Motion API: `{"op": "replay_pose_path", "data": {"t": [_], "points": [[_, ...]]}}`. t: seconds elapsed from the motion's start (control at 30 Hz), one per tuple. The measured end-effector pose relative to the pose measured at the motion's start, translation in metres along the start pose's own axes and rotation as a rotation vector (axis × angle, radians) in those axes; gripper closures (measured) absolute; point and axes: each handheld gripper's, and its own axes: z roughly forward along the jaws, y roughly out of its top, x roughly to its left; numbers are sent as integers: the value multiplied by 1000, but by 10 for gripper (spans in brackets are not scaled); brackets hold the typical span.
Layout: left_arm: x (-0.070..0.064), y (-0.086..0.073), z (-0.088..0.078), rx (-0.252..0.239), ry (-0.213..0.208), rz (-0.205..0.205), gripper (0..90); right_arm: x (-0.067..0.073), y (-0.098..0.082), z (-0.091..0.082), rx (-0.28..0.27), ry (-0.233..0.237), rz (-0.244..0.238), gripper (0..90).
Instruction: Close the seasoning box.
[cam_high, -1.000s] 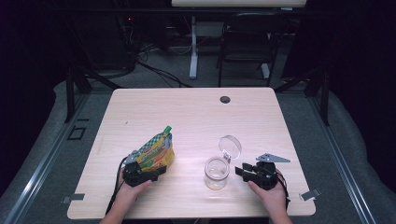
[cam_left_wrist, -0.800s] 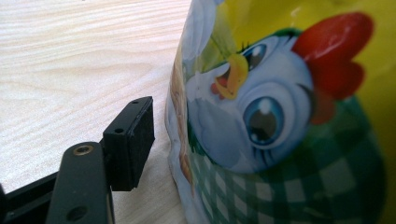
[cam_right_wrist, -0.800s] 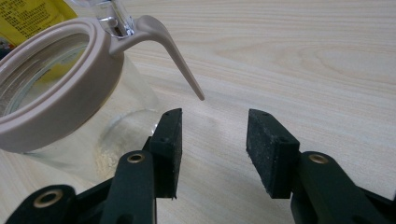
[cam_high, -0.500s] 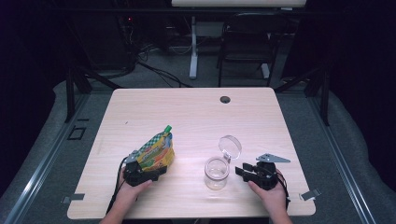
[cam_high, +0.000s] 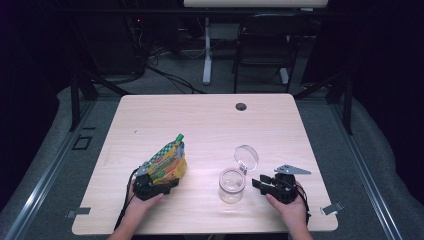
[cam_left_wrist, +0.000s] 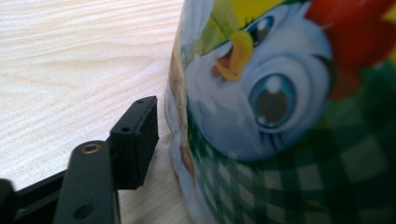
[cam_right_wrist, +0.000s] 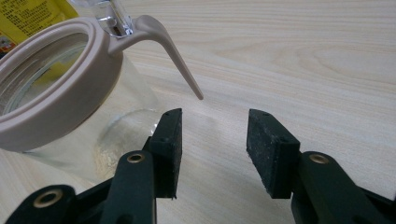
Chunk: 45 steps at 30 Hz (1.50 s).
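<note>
Closing slightly, left gripper (cam_high: 159, 186) jaws around colourful cartoon-printed snack pouch (cam_high: 169, 162), not yet pinching; right gripper (cam_right_wrist: 214, 149) open beside lidded clear glass jar (cam_high: 232, 185).

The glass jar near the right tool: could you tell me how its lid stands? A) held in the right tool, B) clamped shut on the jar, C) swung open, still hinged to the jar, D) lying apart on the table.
C: the jar has its round clear lid tipped back on the hinge, and the mouth is open.
</note>
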Motion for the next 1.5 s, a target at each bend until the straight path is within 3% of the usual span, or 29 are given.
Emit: {"op": "replay_pose_path", "data": {"t": [0.4, 0.77, 1.07, 1.5], "points": [[-1, 0, 1, -4, -17, -2, 436, 0, 0, 0, 1, -3, 0, 555], [-2, 0, 0, -17, 7, 18, 487, 0, 0, 0, 3, -2, 2, 555], [-1, 1, 1, -25, 24, -2, 519, 0, 0, 0, 0, -1, 0, 555], [0, 1, 0, -27, 12, -4, 546, 0, 0, 0, 3, -2, 2, 555]]}}
